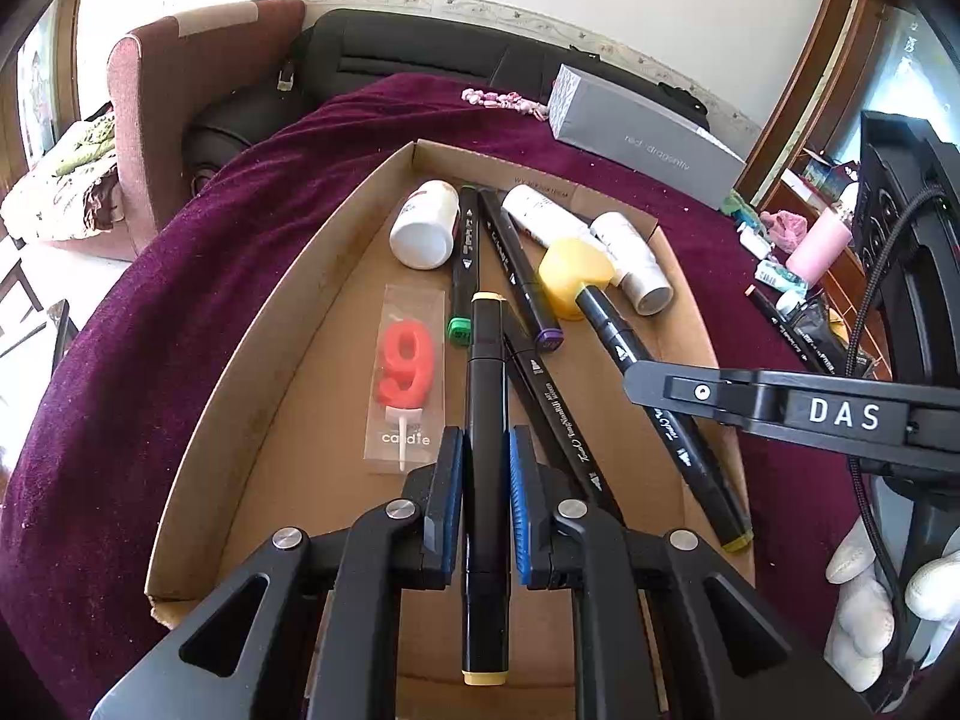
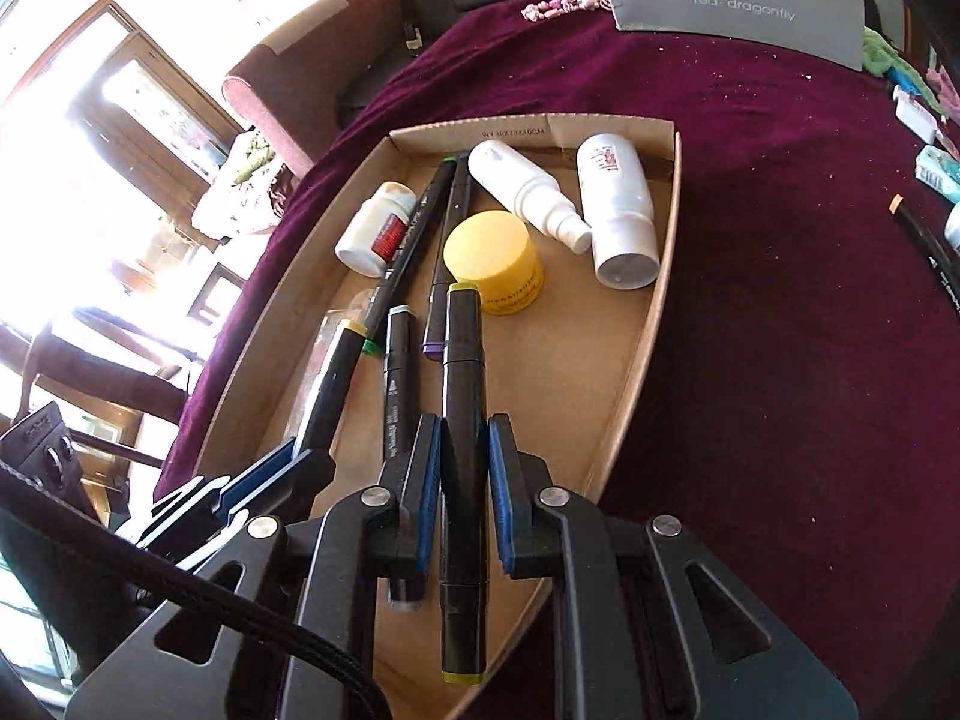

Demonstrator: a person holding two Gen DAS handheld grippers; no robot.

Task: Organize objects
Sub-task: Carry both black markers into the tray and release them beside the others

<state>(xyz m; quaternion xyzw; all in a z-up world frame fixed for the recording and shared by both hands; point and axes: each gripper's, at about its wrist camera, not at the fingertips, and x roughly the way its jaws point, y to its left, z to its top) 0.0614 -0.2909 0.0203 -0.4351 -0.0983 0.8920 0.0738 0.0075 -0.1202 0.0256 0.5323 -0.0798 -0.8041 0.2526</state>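
Observation:
A shallow cardboard tray (image 1: 252, 396) lies on a purple cloth. My left gripper (image 1: 486, 456) is shut on a black marker with pale yellow caps (image 1: 486, 420), held lengthwise over the tray. My right gripper (image 2: 462, 450) is shut on a black marker with olive-yellow caps (image 2: 462, 396) over the tray (image 2: 636, 336). In the tray lie other black markers (image 1: 516, 276), a boxed red "9" candle (image 1: 408, 366), a yellow jar (image 2: 495, 261), a small white pill bottle (image 1: 423, 231) and two white bottles (image 2: 618, 210). The right gripper's finger (image 1: 690, 387) shows in the left wrist view.
A grey "red dragonfly" box (image 2: 738, 6) and pink beads (image 2: 564, 3) lie at the cloth's far edge. Another black marker (image 2: 930, 246) and small items lie on the cloth at right. An armchair (image 1: 180, 96) and black sofa stand behind.

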